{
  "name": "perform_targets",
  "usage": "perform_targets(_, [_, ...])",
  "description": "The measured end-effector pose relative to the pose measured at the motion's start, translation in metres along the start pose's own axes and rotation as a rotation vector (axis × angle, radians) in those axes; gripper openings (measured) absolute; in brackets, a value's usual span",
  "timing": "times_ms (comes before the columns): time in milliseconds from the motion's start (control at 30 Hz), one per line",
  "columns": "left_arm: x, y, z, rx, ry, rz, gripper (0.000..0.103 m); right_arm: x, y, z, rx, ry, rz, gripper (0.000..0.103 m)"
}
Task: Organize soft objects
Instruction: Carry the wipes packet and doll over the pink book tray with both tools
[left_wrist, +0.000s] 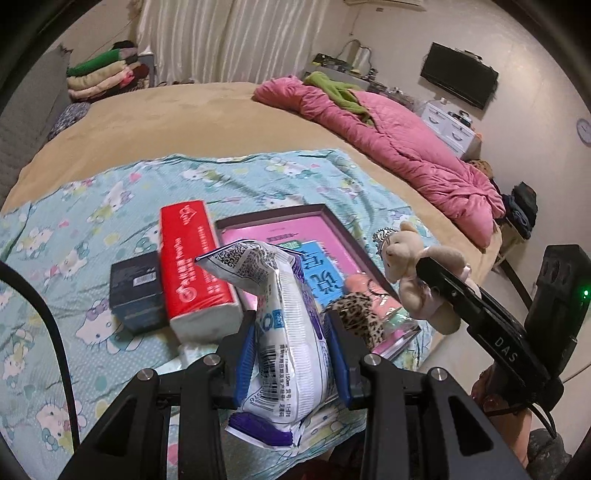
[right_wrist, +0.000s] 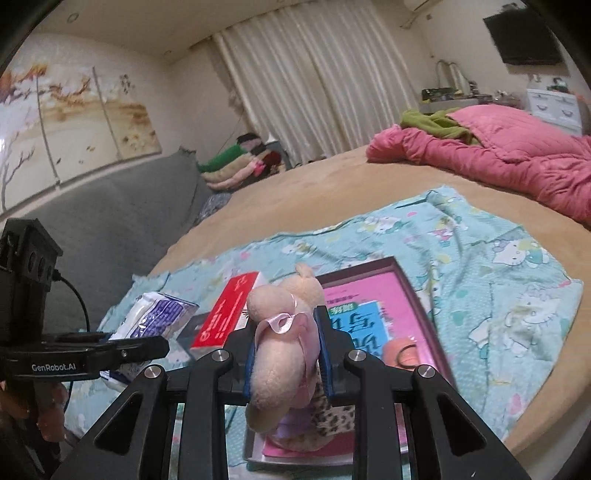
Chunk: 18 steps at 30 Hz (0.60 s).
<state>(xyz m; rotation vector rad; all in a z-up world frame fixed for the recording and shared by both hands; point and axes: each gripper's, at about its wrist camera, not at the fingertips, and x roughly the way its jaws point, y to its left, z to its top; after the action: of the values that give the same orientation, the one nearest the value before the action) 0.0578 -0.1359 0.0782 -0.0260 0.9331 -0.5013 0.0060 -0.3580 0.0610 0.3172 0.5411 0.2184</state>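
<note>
In the left wrist view, a white tissue pack (left_wrist: 291, 332) is clamped by the left claw (left_wrist: 291, 334) at lower centre, above the bed (left_wrist: 184, 110). In the right wrist view, a plush bear (right_wrist: 280, 354) is pinched by the right claw (right_wrist: 286, 354) at lower centre, over a pink tray (right_wrist: 417, 295).

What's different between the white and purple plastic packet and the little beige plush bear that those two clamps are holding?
The white and purple plastic packet is smooth, crinkly and printed with barcodes; the beige plush bear is fuzzy and wears a pink ribbon. The packet sits in the left gripper, the bear in the right gripper. The packet stands on end, its top flopping sideways, while the bear is squeezed around its middle. Both are soft, lifted above the cartoon-print sheet.
</note>
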Motion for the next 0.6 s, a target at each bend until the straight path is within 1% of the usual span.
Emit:
perform_targets(233, [0.015,-0.015,0.011,0.028,0.006,-0.013,0.036,-0.011,-0.019,0.005,0.041,-0.044,-0.01,0.027])
perform_targets(600, [0.069,-0.042,0.027,0.056,0.079,-0.052,0.036,-0.011,-0.043,0.01,0.114,-0.075,-0.031,0.028])
